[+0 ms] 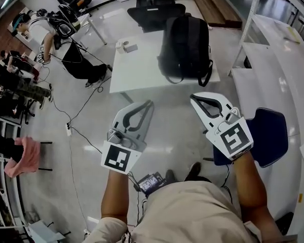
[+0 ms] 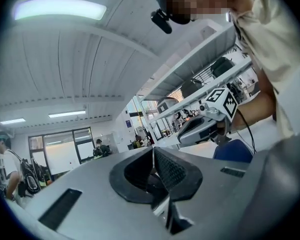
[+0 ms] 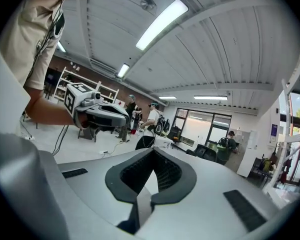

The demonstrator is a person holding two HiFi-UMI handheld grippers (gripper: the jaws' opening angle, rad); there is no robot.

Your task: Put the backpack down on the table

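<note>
Since both sets of jaws sit pressed together w/ nothing btwn them, the left gripper (image 2: 153, 150) and right gripper (image 3: 152, 152) are empty; each gripper view looks out level across the room, not at any task item. In the head view both hang side by side close to the person's body, tips pointing fwd toward the table (image 1: 137, 75), well apart from it w/ bare floor btwn. The backpack (image 1: 185, 44), black, is on the table's right half, no jaws touching it; its long axis runs away from the person in the head view, and one strap loop (image 1: 206, 77) droops over the near edge. Can't tell for sure whether it stands up or lies flat from this steep angle. Key relation: the backpack is nearly straight ahead of the right gripper's tips, but ahead and off to the right of the left gripper's, so the right one is nearer. Judgement: the put-down looks done, bag resting on its own; any further touch would be a fwd reach, easiest from the right, aiming at the near strap or the bag's near end. Also on the table, far-left corner: a couple of small light items (image 1: 126, 46), well clear of the bag. Blue chair (image 1: 271, 135) just right of the right gripper.
</note>
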